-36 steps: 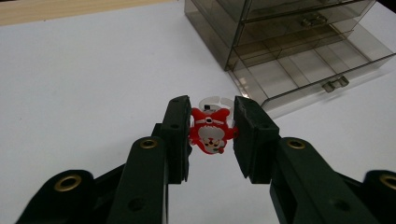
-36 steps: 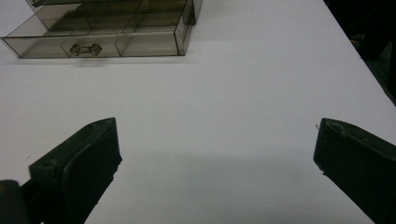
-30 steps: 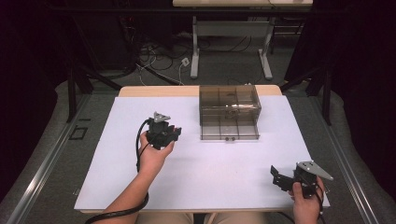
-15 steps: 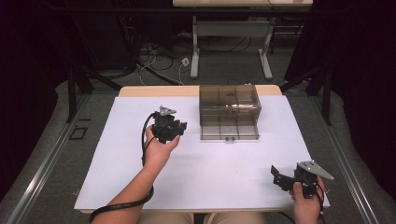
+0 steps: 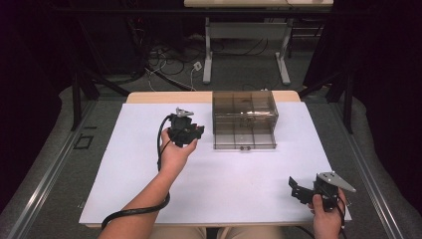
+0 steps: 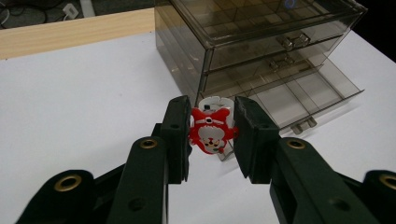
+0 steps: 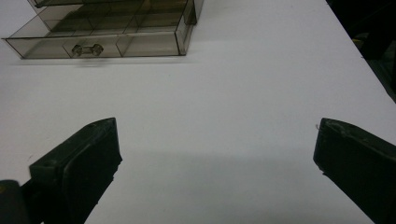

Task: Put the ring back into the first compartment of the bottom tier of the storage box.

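White surface (image 5: 149, 164), dark room. Left tongs (image 6: 211, 133) pinching small red-and-white Santa ring (image 6: 211, 130), near smoky clear plastic drawer box (image 5: 245, 119) at 12 o'clock. Right tongs (image 5: 300, 190) spread wide, 5 o'clock. Probably next: drop into open bottom drawer (image 6: 303, 95).

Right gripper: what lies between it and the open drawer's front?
Only bare white table between the right gripper and the open drawer, as the right gripper view shows.

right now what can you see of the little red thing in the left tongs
The charm is a small red and white cartoon figure with a round pale face and a white band behind it, glossy like plastic. It sits upright, facing the camera, pinched between the two black jaws of the left tongs, lifted off the table. Behind it stands the smoky clear drawer box, bottom drawer pulled out.
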{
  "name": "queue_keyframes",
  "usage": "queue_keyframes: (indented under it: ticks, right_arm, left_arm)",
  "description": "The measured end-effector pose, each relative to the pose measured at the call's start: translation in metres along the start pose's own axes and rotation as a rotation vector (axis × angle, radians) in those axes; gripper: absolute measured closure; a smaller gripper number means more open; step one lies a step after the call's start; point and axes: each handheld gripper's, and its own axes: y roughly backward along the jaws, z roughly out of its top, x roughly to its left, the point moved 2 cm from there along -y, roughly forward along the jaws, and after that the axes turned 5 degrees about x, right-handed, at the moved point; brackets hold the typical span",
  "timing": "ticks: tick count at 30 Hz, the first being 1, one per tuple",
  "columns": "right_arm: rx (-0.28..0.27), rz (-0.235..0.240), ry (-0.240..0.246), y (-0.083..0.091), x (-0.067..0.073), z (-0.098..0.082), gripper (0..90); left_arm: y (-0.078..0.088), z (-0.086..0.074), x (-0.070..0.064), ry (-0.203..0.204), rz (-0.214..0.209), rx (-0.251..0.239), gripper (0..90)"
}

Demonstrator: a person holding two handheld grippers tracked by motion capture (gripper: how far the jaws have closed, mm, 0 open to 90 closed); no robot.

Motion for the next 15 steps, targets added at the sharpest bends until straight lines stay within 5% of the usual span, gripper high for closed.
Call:
queue_keyframes:
  ticks: [15]
  right_arm:
    - [0.013, 0.001, -0.001, 0.0, -0.001, 0.0, 0.3]
  left_arm:
    - [-0.01, 0.013, -0.007, 0.012, -0.011, 0.008, 66.8]
